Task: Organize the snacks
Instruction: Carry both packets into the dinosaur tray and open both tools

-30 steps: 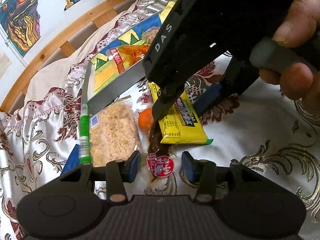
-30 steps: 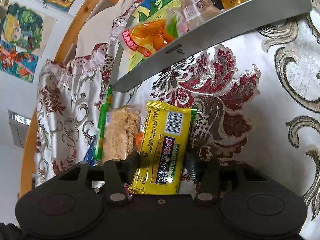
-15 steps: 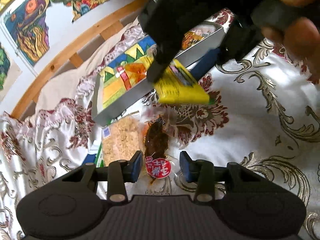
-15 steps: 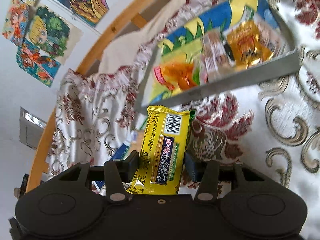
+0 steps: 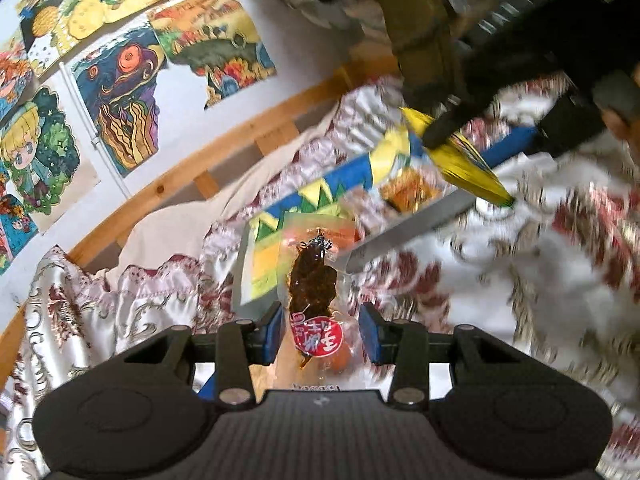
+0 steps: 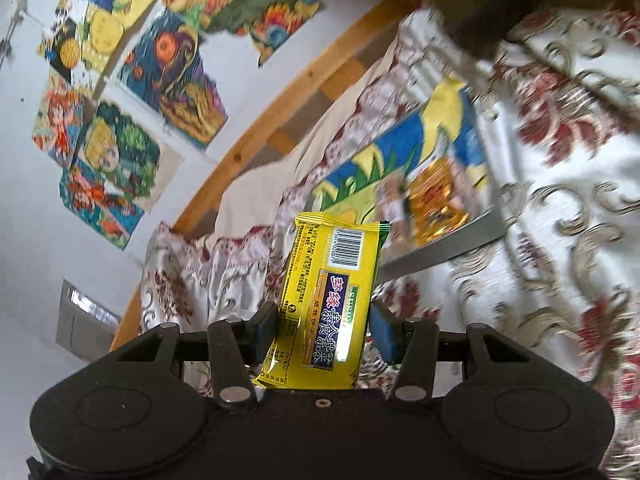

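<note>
in the left wrist view, the left gripper (image 5: 322,334) held a clear plastic packet of dark brown dried snack with a round red label (image 5: 314,288) between its blue pads (image 5: 272,334). the jaws stood fairly narrow, and whether both pads pressed the wrapper was hard to tell, the right one seeming just off it. the packet's long axis ran straight ahead of the jaws, its label end nearest them and its far end reaching over the near corner of a shallow grey metal tray with a blue, yellow and green printed floor (image 5: 400,232). up and to the right of the jaws, the black right gripper (image 5: 480,148) carried a yellow foil packet (image 5: 460,156), blurred, seen edge-on above the tray. a hand at the right edge was cut off.

in the right wrist view, the right gripper (image 6: 324,330) clamped the yellow foil packet (image 6: 328,300) between its pads, long axis pointing forward, barcode end away. beyond the jaws the tray (image 6: 440,248) held an orange wrapped snack (image 6: 438,200), smeared by blur. everything lay on a white satin cloth with red and gold floral scrolls (image 6: 560,240), bordered by a curved wooden rail (image 6: 280,120) under coloured drawings on a white wall (image 6: 160,92).
</note>
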